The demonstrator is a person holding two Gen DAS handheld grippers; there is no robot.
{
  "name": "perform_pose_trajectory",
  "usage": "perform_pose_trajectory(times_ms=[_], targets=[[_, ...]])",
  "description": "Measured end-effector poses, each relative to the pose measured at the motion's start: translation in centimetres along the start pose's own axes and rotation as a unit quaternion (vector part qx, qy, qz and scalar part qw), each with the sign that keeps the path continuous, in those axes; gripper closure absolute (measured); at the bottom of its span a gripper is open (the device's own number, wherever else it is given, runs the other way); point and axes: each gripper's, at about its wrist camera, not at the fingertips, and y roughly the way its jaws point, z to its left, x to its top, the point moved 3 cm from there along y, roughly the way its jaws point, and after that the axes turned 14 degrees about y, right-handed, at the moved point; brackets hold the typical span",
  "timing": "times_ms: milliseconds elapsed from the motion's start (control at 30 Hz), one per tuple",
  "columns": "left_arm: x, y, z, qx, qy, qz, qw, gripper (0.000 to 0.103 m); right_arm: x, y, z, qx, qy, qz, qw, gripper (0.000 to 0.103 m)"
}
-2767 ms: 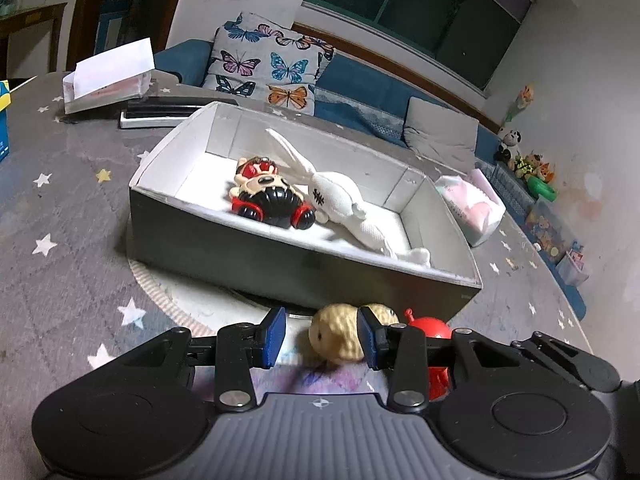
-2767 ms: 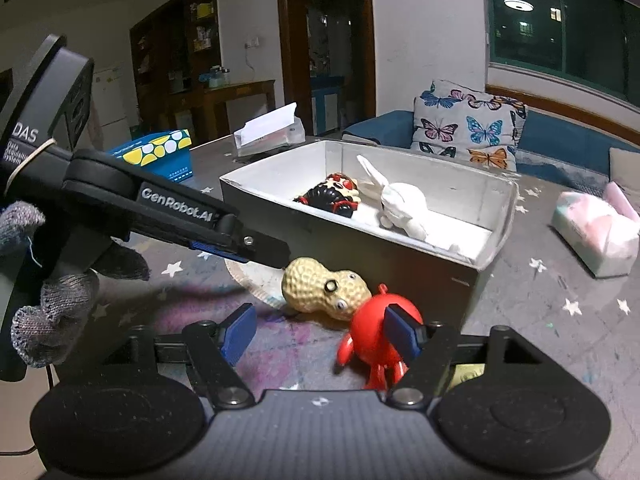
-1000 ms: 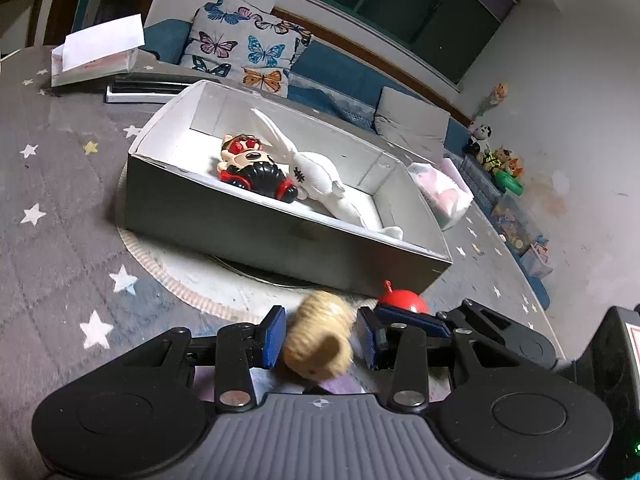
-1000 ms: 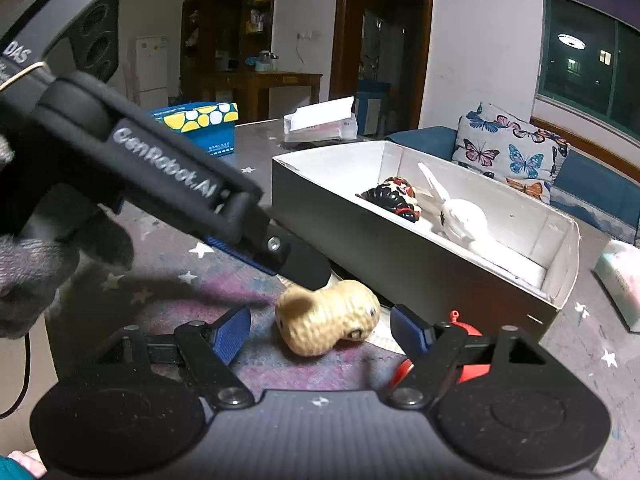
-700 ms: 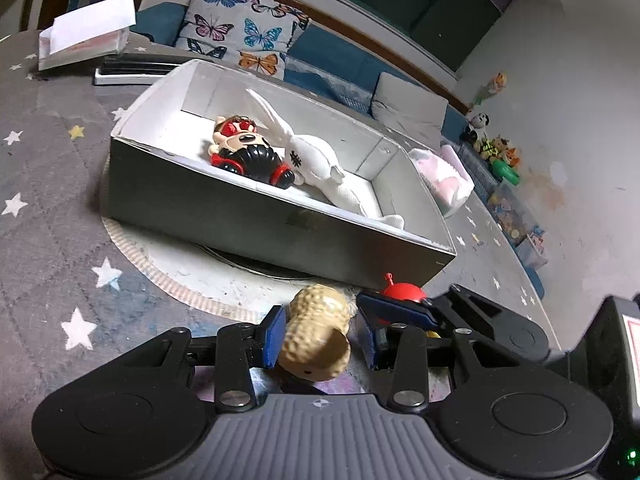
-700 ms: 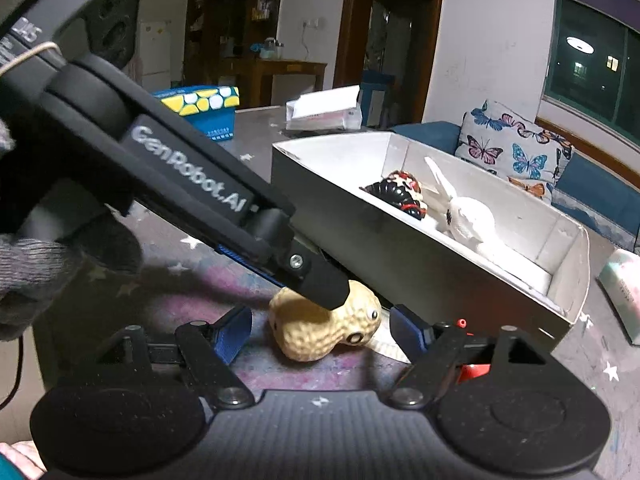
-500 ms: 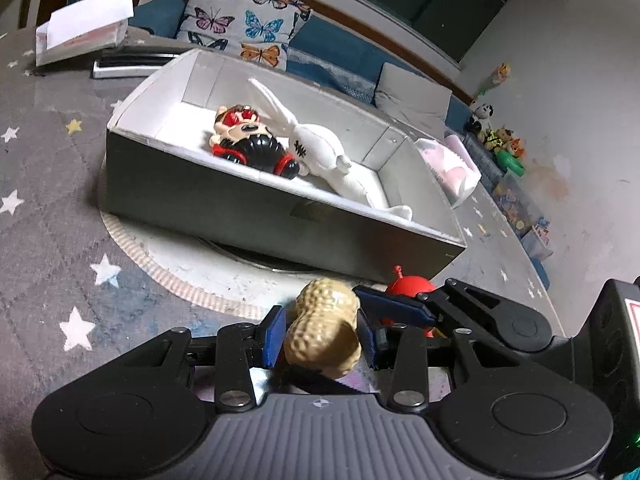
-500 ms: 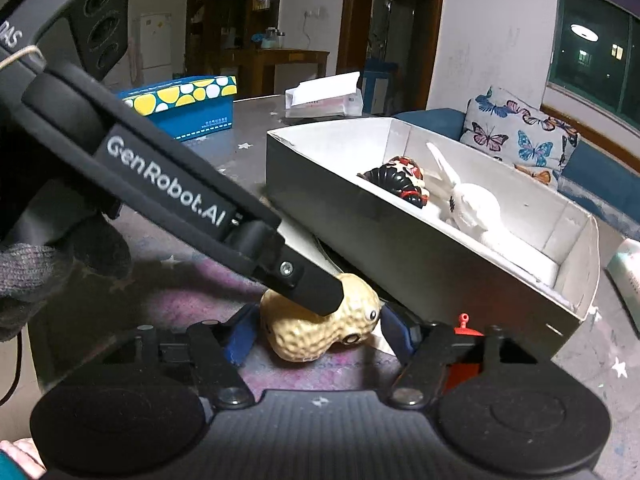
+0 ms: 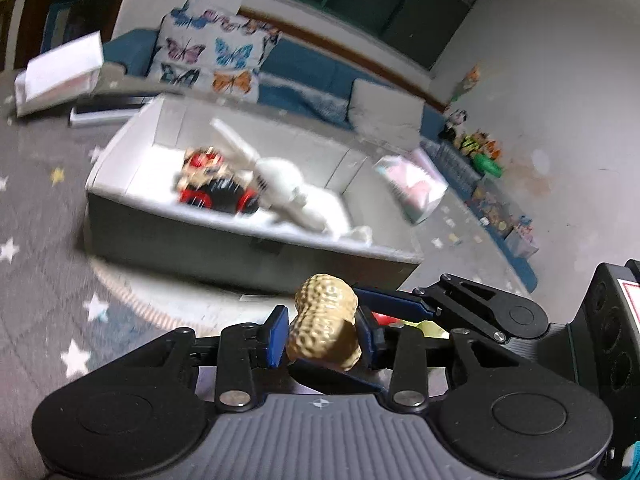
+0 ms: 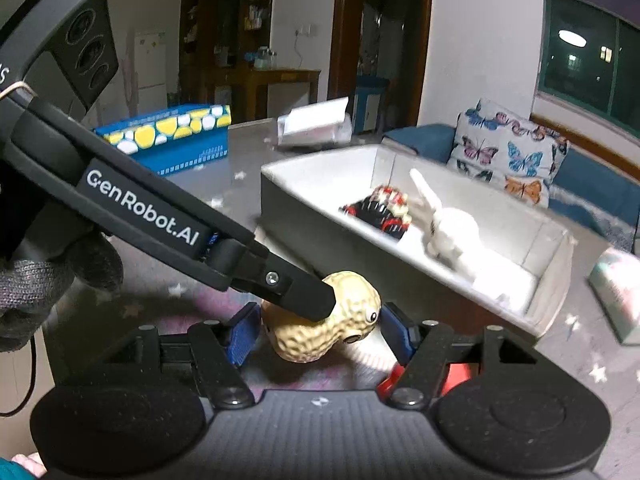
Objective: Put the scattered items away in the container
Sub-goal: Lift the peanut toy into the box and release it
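Your left gripper (image 9: 322,336) is clamped on the tan, dimpled peanut-shaped toy (image 9: 325,326), its blue pads pressing both flanks, and the toy stands upright between them, lifted off the grey star-patterned surface (image 9: 36,280). In the right wrist view the same peanut toy (image 10: 320,328) shows its googly eyes, with the left gripper's black finger (image 10: 292,290) lying across its top. Your right gripper (image 10: 320,334) has its blue pads on either side of the peanut with a gap at each side, so its jaws stand apart and hold nothing. Beneath its right finger a red plastic toy (image 10: 456,374) sits on the surface, mostly hidden. Just beyond the peanut lies the long grey box with a white inside (image 9: 200,236), resting on a round pale mat (image 9: 132,300). Inside the box, toward its left end, lie a red-and-black toy figure (image 9: 212,188) and, touching it, a white long-eared rabbit toy (image 9: 296,192). A pink-and-white pack (image 9: 412,186) lies past the right end of the box, and a blue box with yellow and white spots (image 10: 168,136) stands near the far left edge of the surface.
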Motion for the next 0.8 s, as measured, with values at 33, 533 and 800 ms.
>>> perform_pose_trajectory(times_ms=[33,533,800], targets=[[0.5,-0.2,-0.2,-0.002,0.003,-0.007,1.0000,0.063,0.5,-0.4,-0.1,-0.003,-0.003,-0.008,1.000,0.036],[8.5,6.2,-0.6,-0.027,0.051,-0.022,0.9981,0.070,6.2,1.0,-6.4,-0.070,0.030,-0.018,0.997,0.036],[8.7,10.6,1.0,-0.057,0.031,0.023,0.9976,0.073,5.9,3.8,-9.8,-0.072,0.061,0.030,0.995,0.036]])
